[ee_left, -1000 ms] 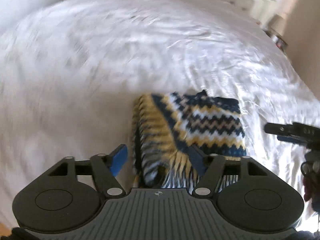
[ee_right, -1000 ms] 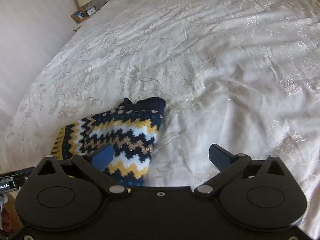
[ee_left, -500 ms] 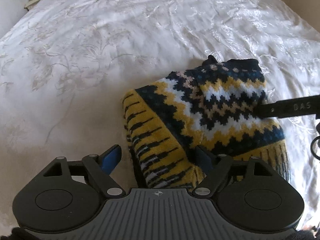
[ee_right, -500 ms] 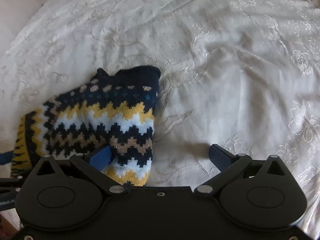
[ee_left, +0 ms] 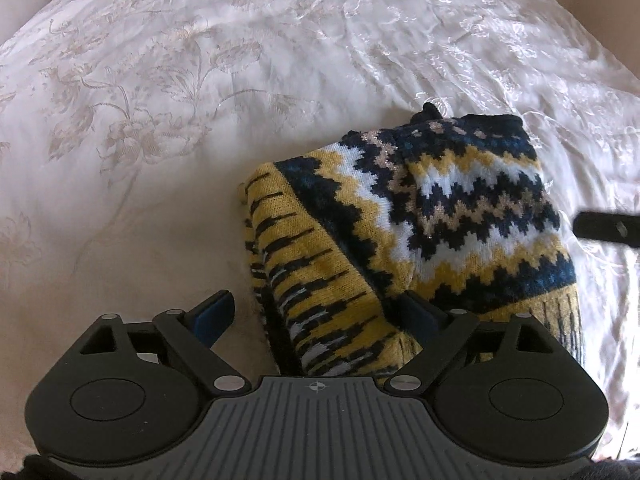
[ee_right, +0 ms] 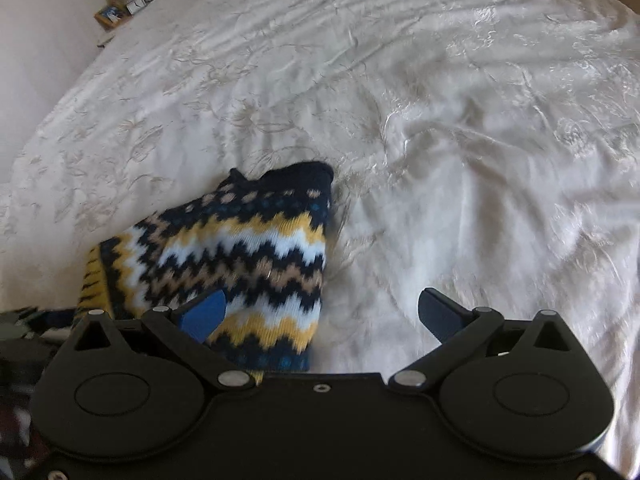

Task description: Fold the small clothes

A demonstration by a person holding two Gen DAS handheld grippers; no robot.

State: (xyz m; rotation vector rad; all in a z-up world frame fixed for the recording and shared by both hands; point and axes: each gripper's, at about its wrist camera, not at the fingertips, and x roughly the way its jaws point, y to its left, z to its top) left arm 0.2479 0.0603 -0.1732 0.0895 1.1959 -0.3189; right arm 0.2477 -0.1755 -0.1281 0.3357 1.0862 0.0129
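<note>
My left gripper point(ee_left: 316, 314) hangs low over the bed, its jaws spread wide and gripping nothing. Between them lies the near corner of the folded knitted garment with navy, white, tan and mustard zigzag stripes point(ee_left: 436, 216); my blue-padded left finger point(ee_left: 212, 312) sits over bare bedding just beside the knit's yellow-and-black ribbed edge, while the other finger rests over the wool itself, though I cannot tell whether it touches. The garment lies as a compact bundle on the white bedspread with embroidered floral pattern point(ee_left: 168, 92), its dark navy end pointing away from me. A black bar of my other tool point(ee_left: 604, 228) pokes in from the right edge, just beside the knit.

My right gripper point(ee_right: 324, 316) is likewise released, jaws wide apart and empty. Its blue left finger point(ee_right: 204, 314) hovers over the striped garment point(ee_right: 244, 256), and the right finger stands over plain bedspread point(ee_right: 460, 120), well clear of the wool. Far off at the bed's upper left corner stands a small wooden bedside stand with a lamp and framed pictures point(ee_right: 120, 4)
</note>
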